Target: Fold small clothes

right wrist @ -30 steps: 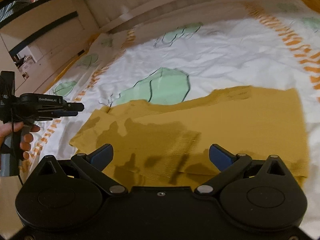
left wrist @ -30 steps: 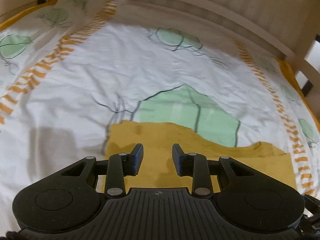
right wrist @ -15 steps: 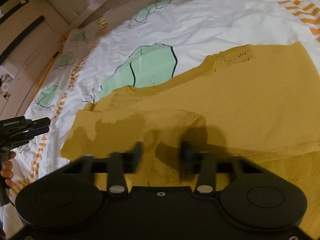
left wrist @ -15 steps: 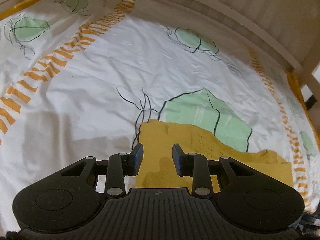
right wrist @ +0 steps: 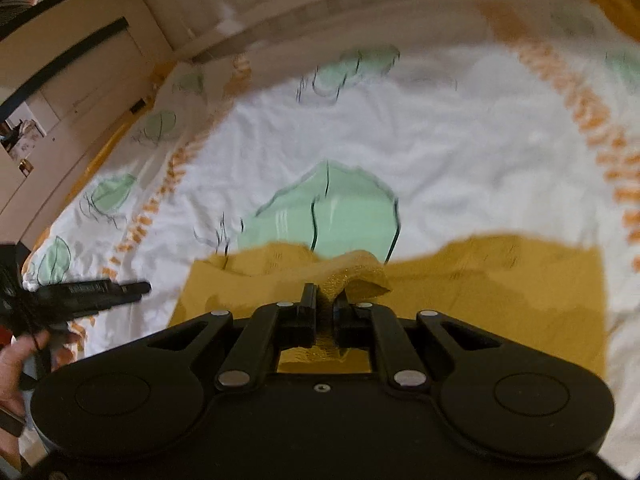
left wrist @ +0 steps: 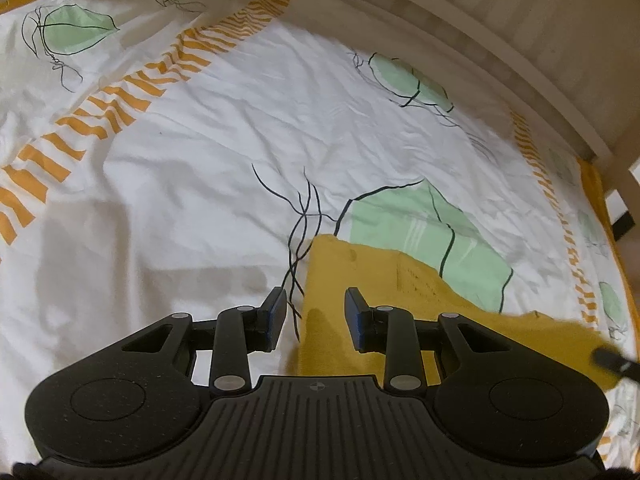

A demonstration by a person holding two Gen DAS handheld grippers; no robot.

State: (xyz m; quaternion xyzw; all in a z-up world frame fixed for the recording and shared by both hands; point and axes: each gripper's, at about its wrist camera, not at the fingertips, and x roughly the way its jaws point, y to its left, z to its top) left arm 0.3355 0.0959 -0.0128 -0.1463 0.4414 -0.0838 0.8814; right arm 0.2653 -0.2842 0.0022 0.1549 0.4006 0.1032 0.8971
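While the right gripper (right wrist: 325, 300) pinches the mustard garment (right wrist: 500, 280) on the patterned sheet (left wrist: 200, 200), left gripper (left wrist: 314, 312) fingers stand apart.

Mustard-yellow knit garment (right wrist: 500, 296), small, spread mostly flat on a white bed sheet (left wrist: 200, 184) printed with green shapes and orange stripes. One fold of its near edge bunched and lifted off the sheet — pinched in the right tool (right wrist: 325, 304). Left corner (left wrist: 328, 256) flat, squared off, overlapping the black line print. Openwork pattern faintly visible near the upper edge.
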